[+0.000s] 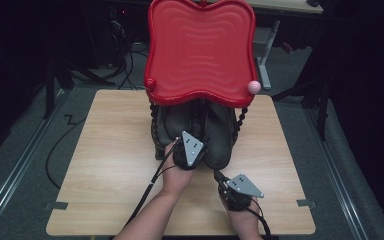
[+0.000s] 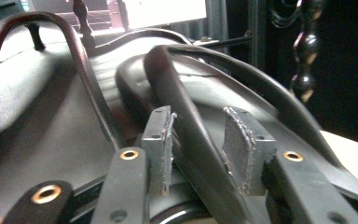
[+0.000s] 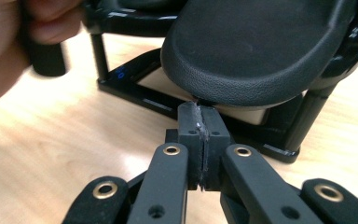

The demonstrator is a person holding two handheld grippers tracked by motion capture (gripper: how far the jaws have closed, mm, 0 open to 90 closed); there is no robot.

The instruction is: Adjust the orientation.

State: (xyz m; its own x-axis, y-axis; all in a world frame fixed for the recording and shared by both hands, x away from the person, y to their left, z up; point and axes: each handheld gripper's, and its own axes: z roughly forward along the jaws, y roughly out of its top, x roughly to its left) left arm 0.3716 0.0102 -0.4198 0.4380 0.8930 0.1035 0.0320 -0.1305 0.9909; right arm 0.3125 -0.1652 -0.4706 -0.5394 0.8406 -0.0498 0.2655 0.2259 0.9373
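A pair of black flip-flop sandals [image 1: 219,134] lies on the low shelf of a small black rack [image 1: 242,118] at the middle of the table. My left gripper [image 2: 200,140] stands open astride the strap [image 2: 177,88] of one sandal [image 2: 261,100]; the strap runs between the pads [image 2: 157,140], close to the left one. In the high view the left gripper [image 1: 192,149] reaches in over the sandals. My right gripper [image 3: 200,126] is shut on nothing, its tips just under the rounded heel edge of a sandal [image 3: 256,46]. It sits at the rack's front in the high view [image 1: 226,181].
A red wavy tray [image 1: 200,50] tops the rack, with a pink knob [image 1: 253,86] and a red knob [image 1: 150,83] at its front corners. Beaded black posts [image 2: 305,60] hold it up. The light wooden table [image 1: 105,165] has bare room left and right. Cables trail off the front.
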